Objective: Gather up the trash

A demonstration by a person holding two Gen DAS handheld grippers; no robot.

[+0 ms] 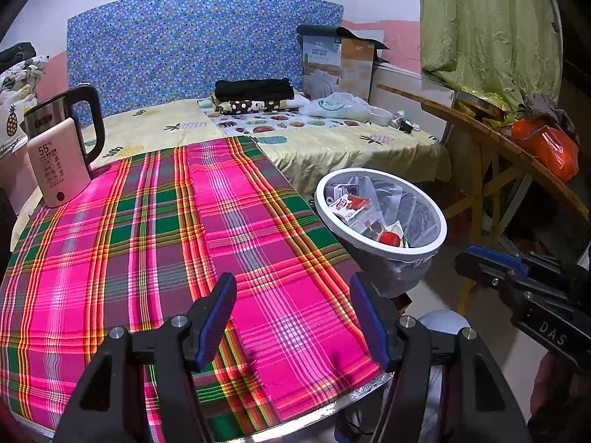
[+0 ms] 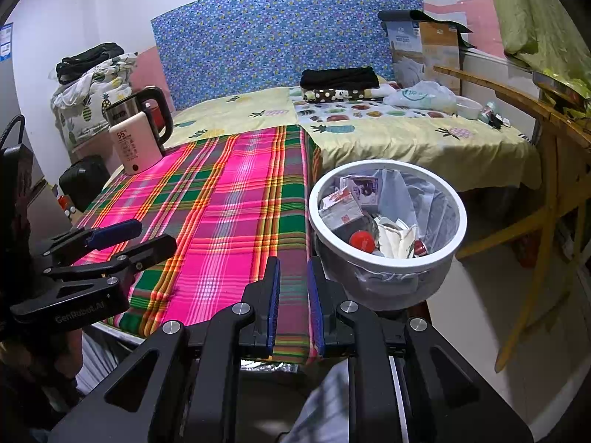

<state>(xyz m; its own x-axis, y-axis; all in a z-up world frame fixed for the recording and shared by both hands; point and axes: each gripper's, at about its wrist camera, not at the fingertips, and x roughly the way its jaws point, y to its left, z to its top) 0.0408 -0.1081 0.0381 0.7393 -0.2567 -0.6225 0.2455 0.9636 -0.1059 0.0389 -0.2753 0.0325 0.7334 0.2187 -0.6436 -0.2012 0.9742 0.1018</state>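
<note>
1. Left wrist view: left hand-held gripper (image 1: 291, 317) hovers over the near edge of the tabletop (image 1: 110, 258), jaws wide apart, nothing between them.
2. Right wrist view: right hand-held gripper (image 2: 293, 306) sits at the tabletop's right edge, jaws nearly closed with a thin gap; nothing seen held.
3. Trash bin (image 2: 388, 258) stands just beside the tabletop's right edge, lined with a bag and already holding wrappers (image 2: 341, 208), a red cap (image 2: 362, 240) and crumpled paper (image 2: 397, 238).
4. No loose trash shows on the plaid cloth (image 1: 229, 221). Judgement: collection looks close to done, or the next piece lies elsewhere.
5. Doing the step well, as I judge it: sweep both views for leftovers before moving; carry any find over the bin's rim, then let go low so nothing bounces out.
6. Around: kettle (image 1: 64, 118) and pink power bank (image 1: 55, 162) stand at the far left corner, not trash; keep clear.
7. Bed (image 1: 332, 140) beyond carries folded clothes (image 1: 255, 90), a plastic bag (image 1: 338, 105) and small items; whether any is trash, cannot tell.
8. Wooden table (image 1: 491, 136) crowds the right side, near the bin.
</note>
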